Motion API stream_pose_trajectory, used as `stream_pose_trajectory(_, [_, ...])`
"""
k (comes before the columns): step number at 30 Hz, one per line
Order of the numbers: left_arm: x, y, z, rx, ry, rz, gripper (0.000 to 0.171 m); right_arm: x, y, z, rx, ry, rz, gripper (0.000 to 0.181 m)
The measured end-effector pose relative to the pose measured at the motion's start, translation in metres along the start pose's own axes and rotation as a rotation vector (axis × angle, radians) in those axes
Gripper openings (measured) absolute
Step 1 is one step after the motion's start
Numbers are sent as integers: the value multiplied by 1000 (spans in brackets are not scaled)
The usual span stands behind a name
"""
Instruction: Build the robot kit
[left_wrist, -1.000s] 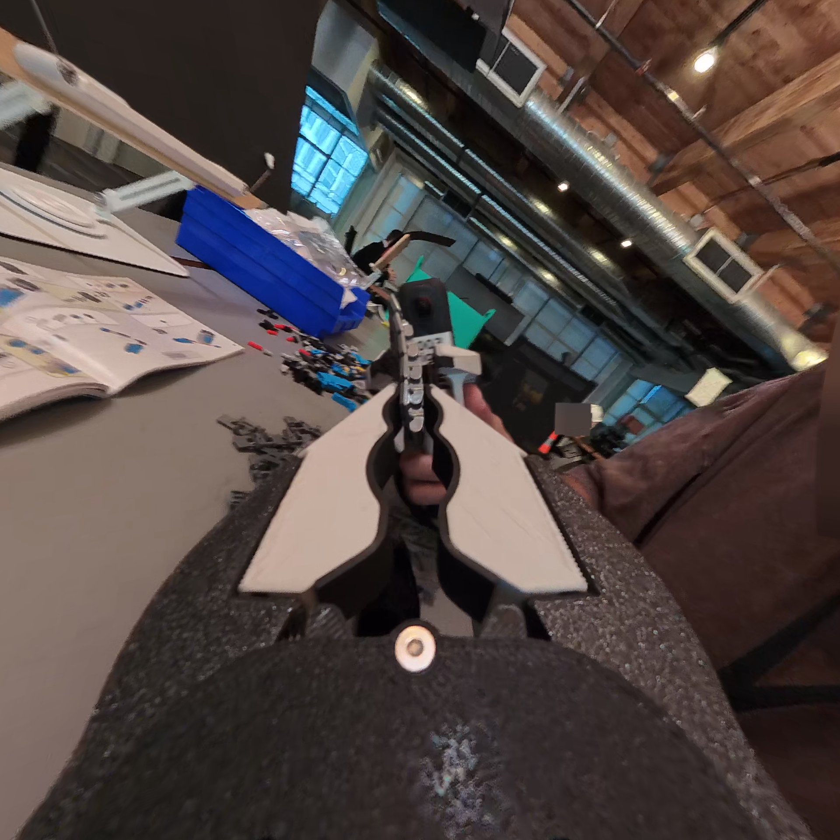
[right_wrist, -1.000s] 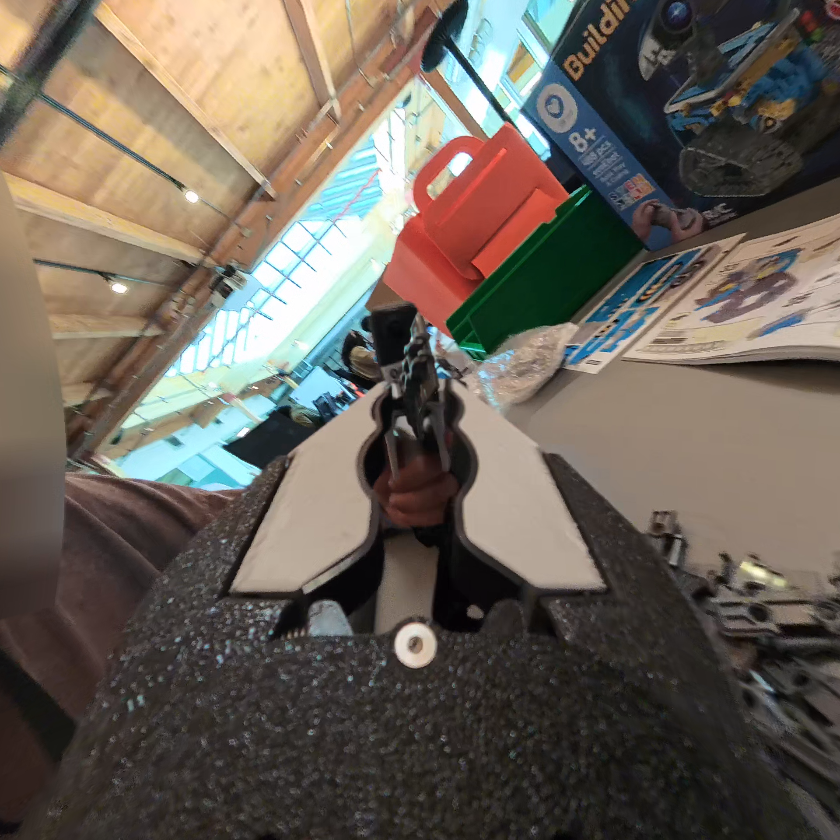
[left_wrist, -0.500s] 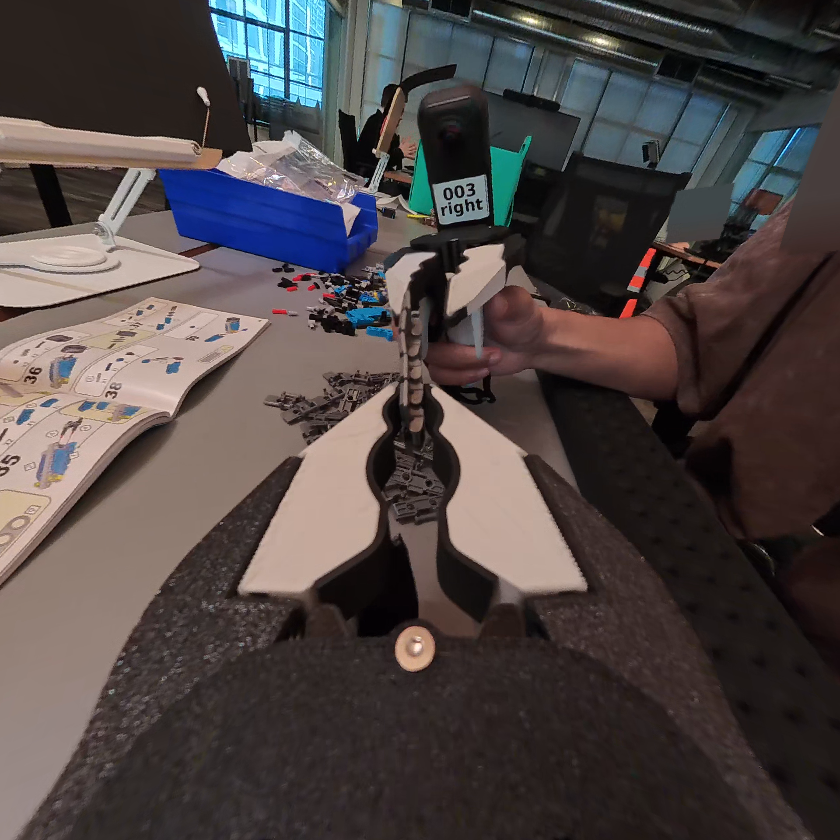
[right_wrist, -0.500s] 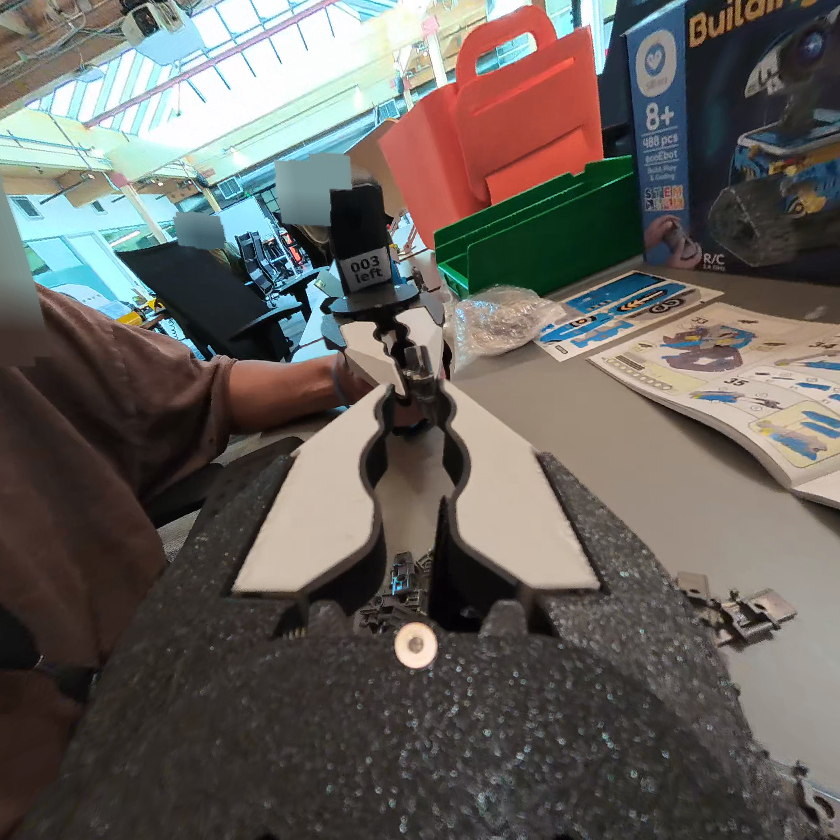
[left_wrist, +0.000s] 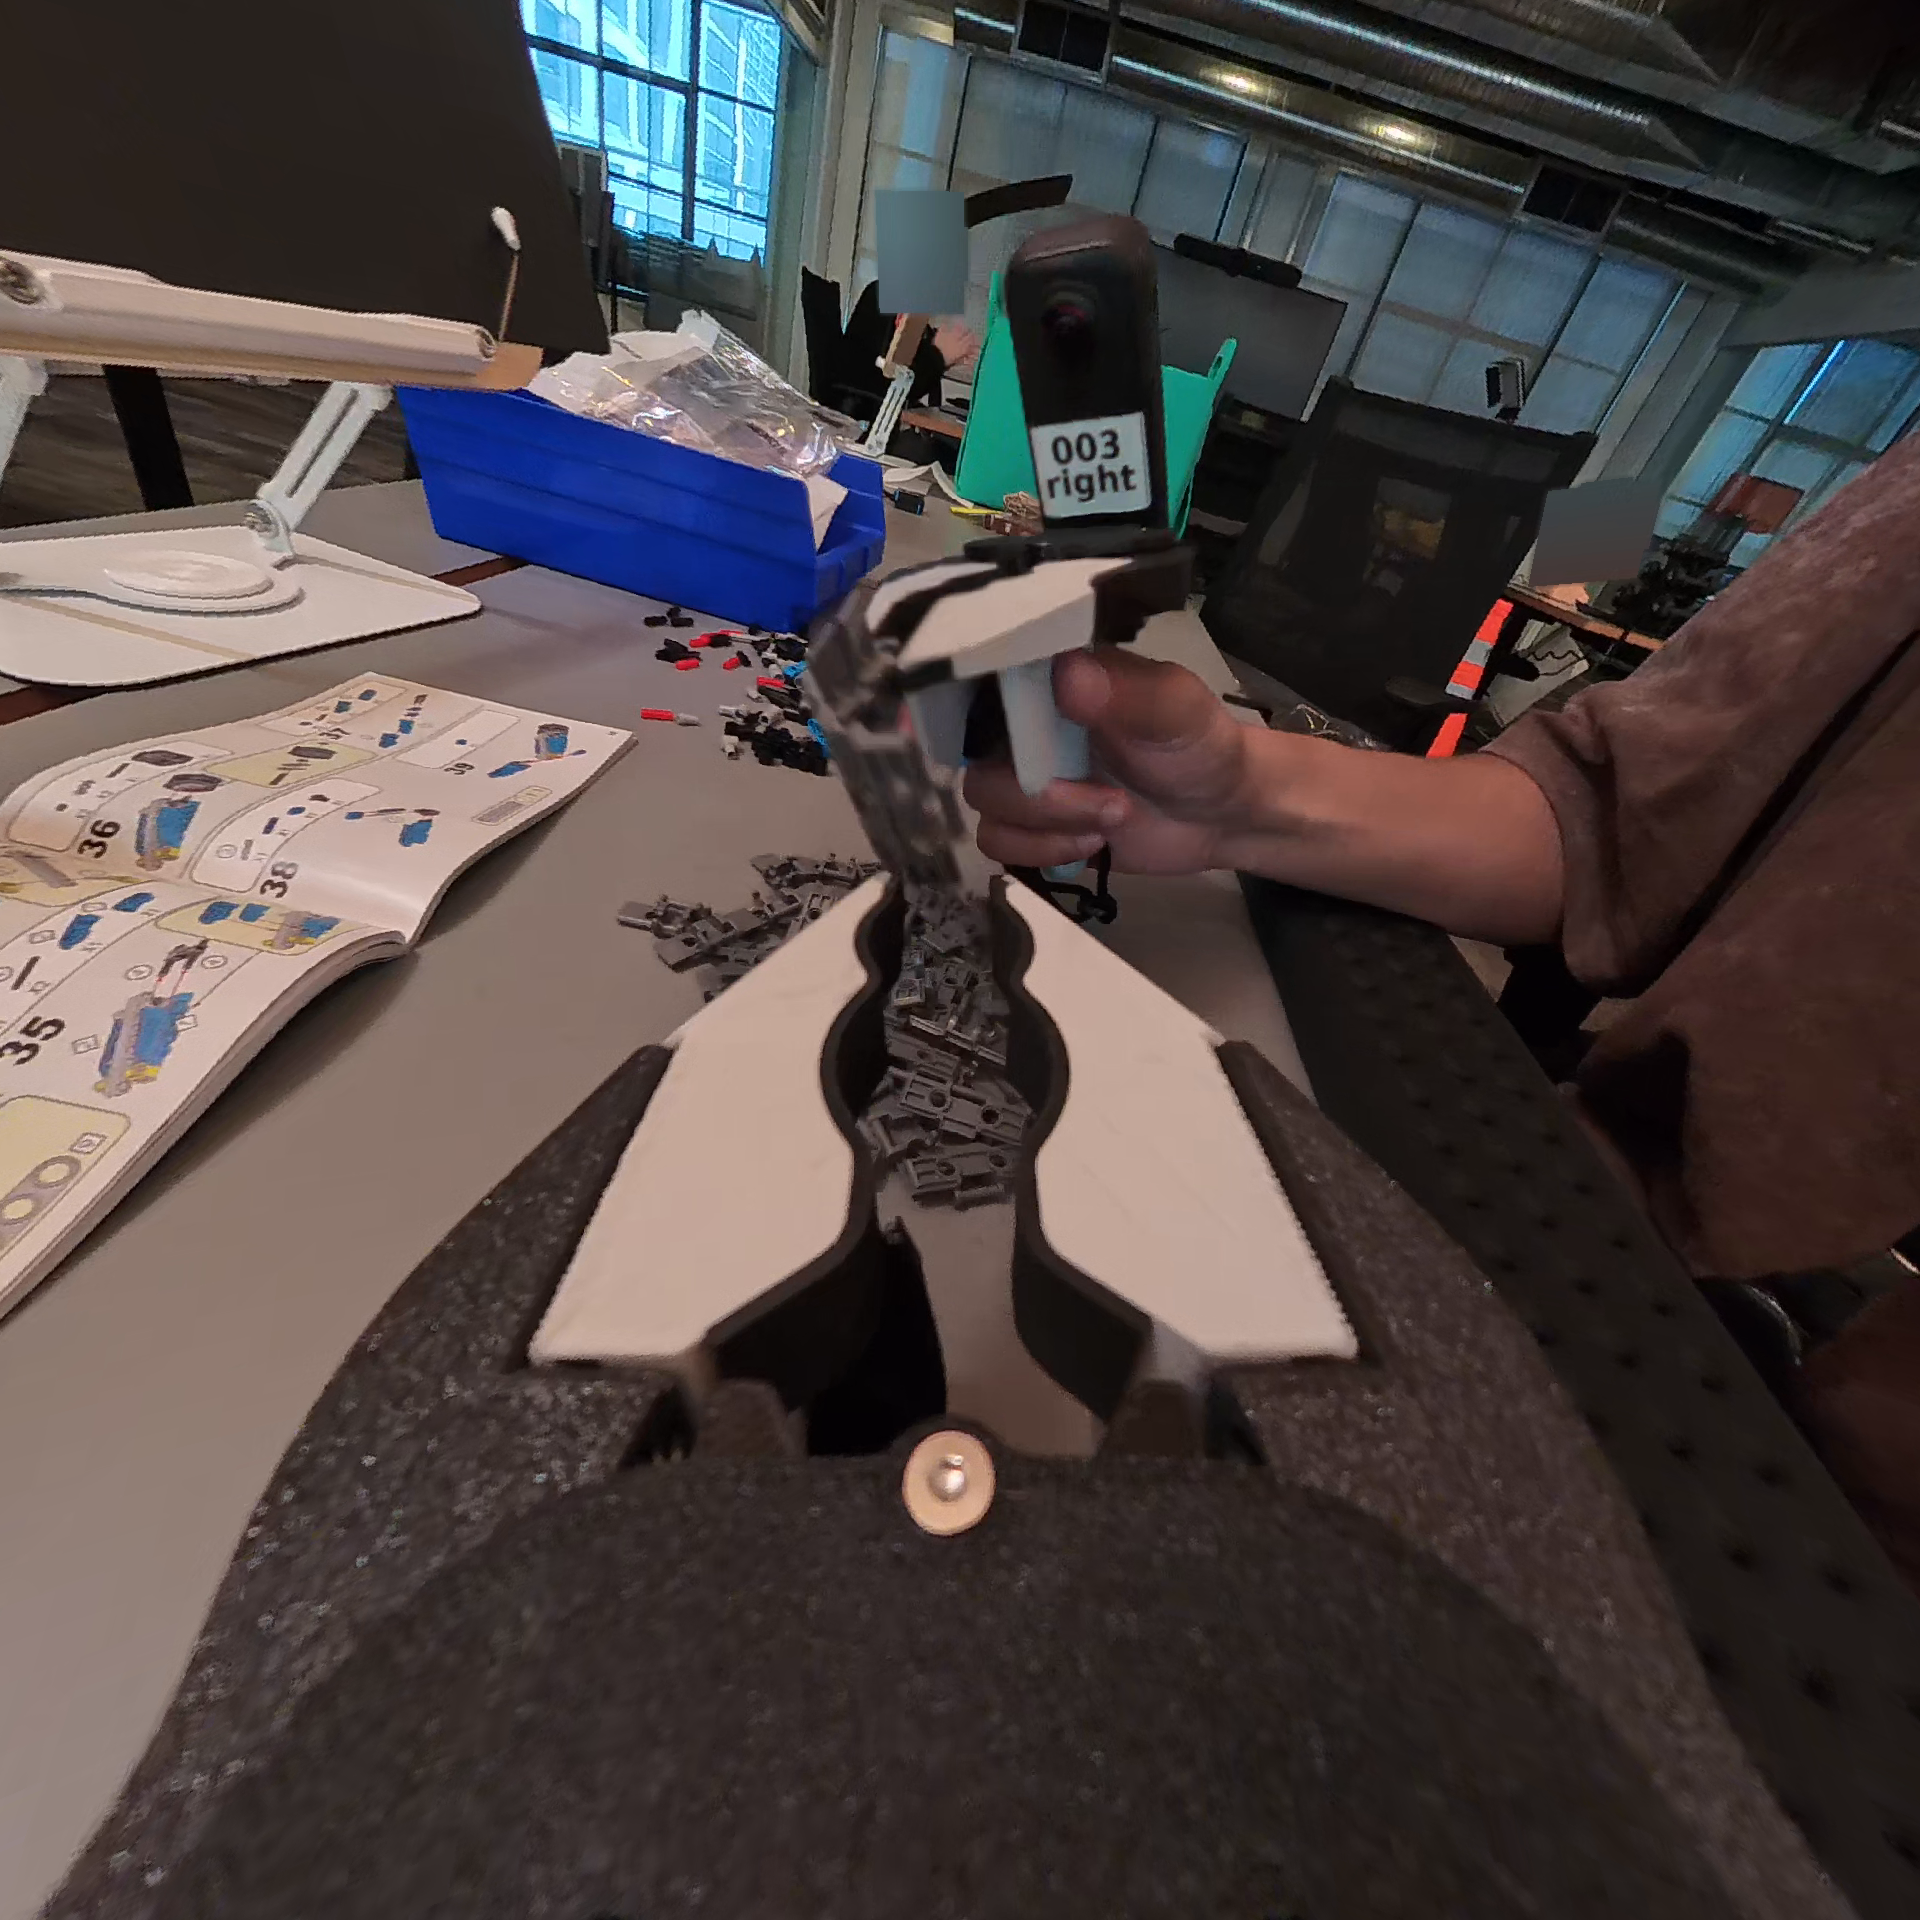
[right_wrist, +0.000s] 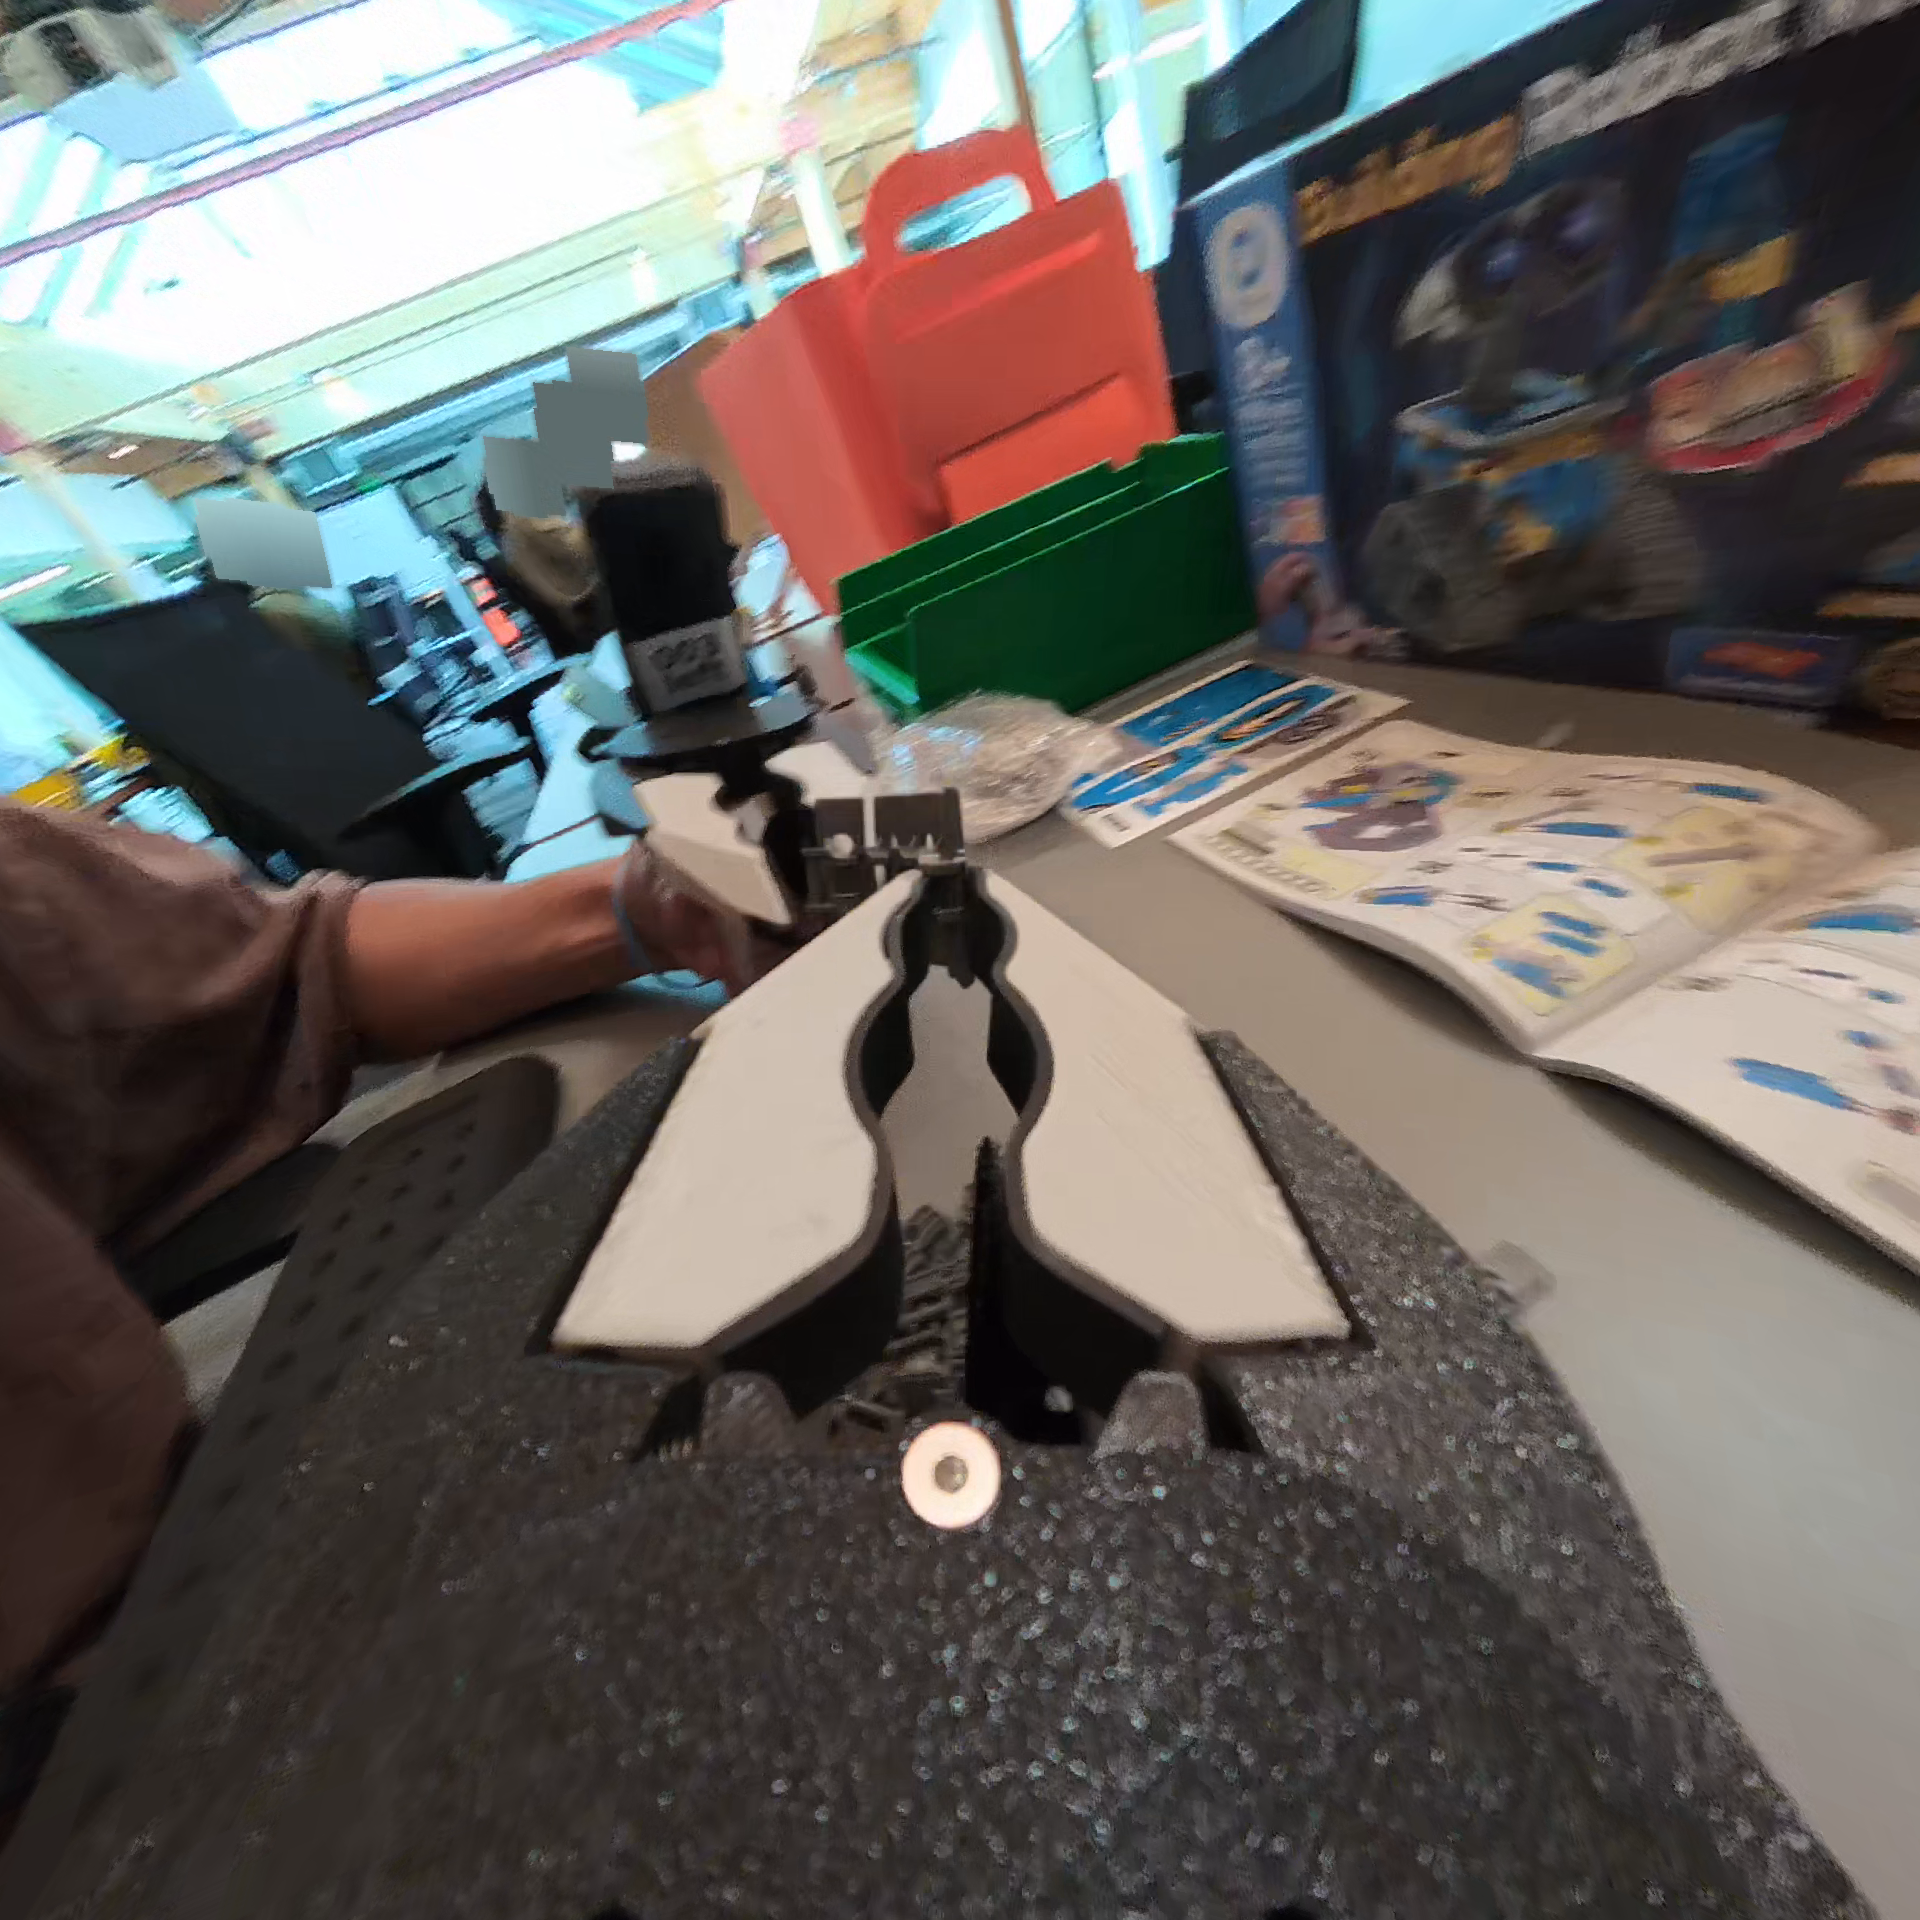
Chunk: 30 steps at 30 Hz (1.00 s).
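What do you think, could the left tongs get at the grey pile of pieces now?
Probably not: the pile lies just below, but the left tongs are shut on a link strip the right tongs also grip.

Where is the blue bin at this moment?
In the left wrist view, the blue bin stands on the grey table at the upper left, behind the scattered small parts, with crumpled clear bags inside.
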<state>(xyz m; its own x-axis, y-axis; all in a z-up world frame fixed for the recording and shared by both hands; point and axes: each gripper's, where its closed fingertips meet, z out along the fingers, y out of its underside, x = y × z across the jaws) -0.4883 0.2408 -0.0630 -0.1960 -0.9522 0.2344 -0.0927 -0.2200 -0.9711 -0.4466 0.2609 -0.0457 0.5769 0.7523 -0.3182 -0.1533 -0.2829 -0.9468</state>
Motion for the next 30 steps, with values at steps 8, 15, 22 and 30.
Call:
stream_pose_trajectory(8, [-13, -7, -7, 41, -44, -28, 20, -7, -10, -7, 60, -115, 103, 6])
stream_pose_trajectory(15, [-18, -12, -11, 72, -61, -51, 20, -17, -5, -2, 37, -156, 117, 6])
stream_pose_trajectory(22, [-19, -10, -9, 63, -65, -53, 21, 4, 6, -1, -16, -19, 89, 6])
stream_pose_trajectory(30, [-20, -10, -9, 64, -69, -61, 20, 2, 2, -3, 18, -40, 119, 6])
